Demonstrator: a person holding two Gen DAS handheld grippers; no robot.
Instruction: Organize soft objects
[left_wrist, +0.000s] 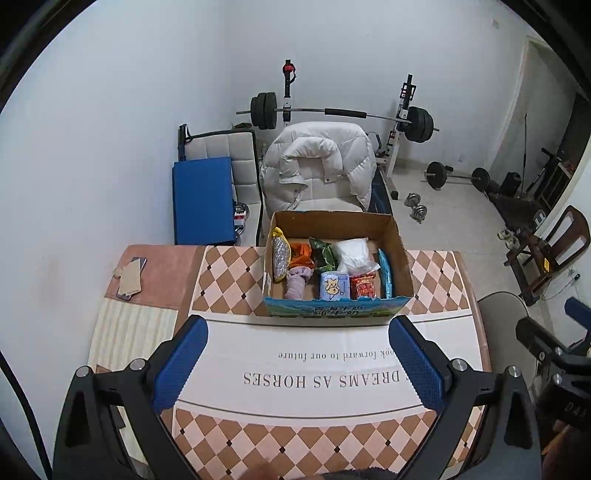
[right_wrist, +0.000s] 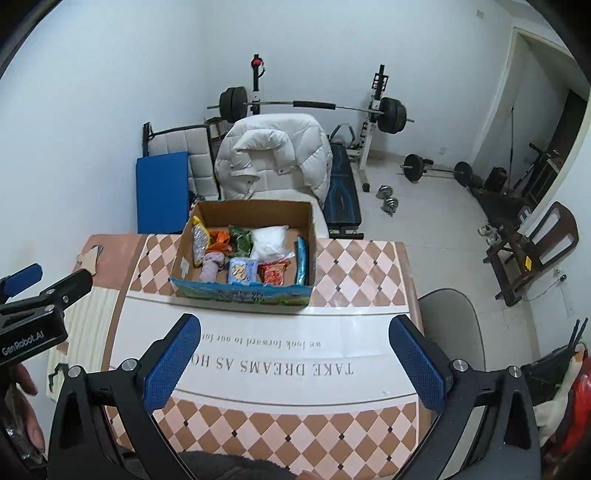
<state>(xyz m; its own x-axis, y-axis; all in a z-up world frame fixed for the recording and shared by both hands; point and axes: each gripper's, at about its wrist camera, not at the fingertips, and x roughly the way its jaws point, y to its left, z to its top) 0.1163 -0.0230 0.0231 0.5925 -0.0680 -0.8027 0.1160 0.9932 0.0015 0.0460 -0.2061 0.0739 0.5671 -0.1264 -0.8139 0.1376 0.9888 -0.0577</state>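
An open cardboard box (left_wrist: 400, 258) stands at the far side of the table and also shows in the right wrist view (right_wrist: 312, 236). It holds several soft things: a white bag (left_wrist: 352, 253), a lilac cloth (left_wrist: 297, 282), a blue tissue pack (left_wrist: 334, 285), a red snack pack (left_wrist: 364, 286), a green pack (left_wrist: 322, 253), an orange item (left_wrist: 301, 254). My left gripper (left_wrist: 299, 362) is open and empty, held above the table in front of the box. My right gripper (right_wrist: 295, 360) is open and empty, also in front of the box.
The table has a checked cloth (left_wrist: 229, 280) with printed text. A phone and card (left_wrist: 130, 278) lie at its far left. A chair with a white puffer jacket (left_wrist: 317, 162) stands behind the box. A grey chair (right_wrist: 450, 328) is at the right. Weights lie on the floor.
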